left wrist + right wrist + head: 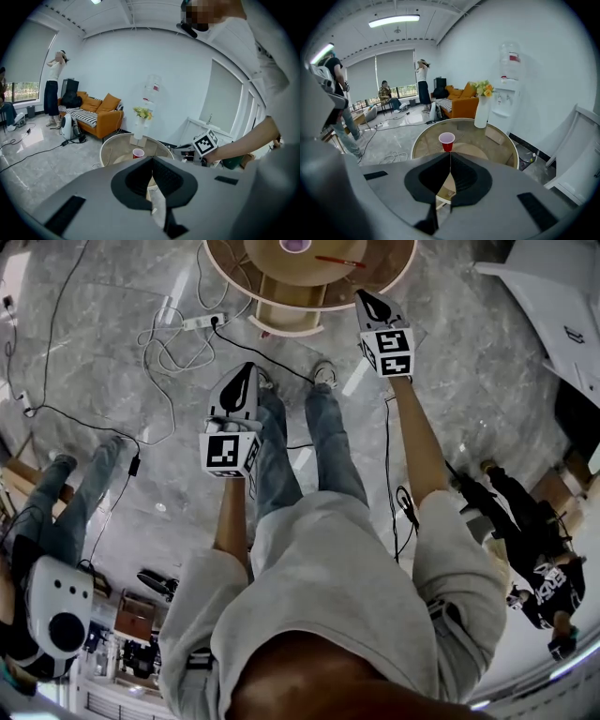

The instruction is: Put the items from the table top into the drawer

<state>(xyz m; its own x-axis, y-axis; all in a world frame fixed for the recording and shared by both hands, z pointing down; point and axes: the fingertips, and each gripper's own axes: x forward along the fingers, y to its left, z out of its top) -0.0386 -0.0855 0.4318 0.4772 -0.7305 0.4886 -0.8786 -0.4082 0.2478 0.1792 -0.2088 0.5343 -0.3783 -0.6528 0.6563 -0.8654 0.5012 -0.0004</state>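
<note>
A round glass-topped table [509, 146] stands in front of me; its rim [281, 304] shows at the top of the head view. On it are a red cup [447, 140] [138, 153], a white vase of yellow flowers [481, 111] [140, 123], a small box [494, 135] and a thin red stick [339, 260]. My right gripper [450, 157] [367, 298] is shut with nothing in it, short of the table's near edge. My left gripper [151, 160] [246, 372] hangs further back over the floor, jaws closed together and empty. Neither touches anything.
A power strip with looped cables [201, 322] lies on the marble floor left of the table. An orange sofa [100, 118] and a water dispenser [509, 89] line the walls. White furniture [555, 307] stands at the right. Other people [58, 512] are around.
</note>
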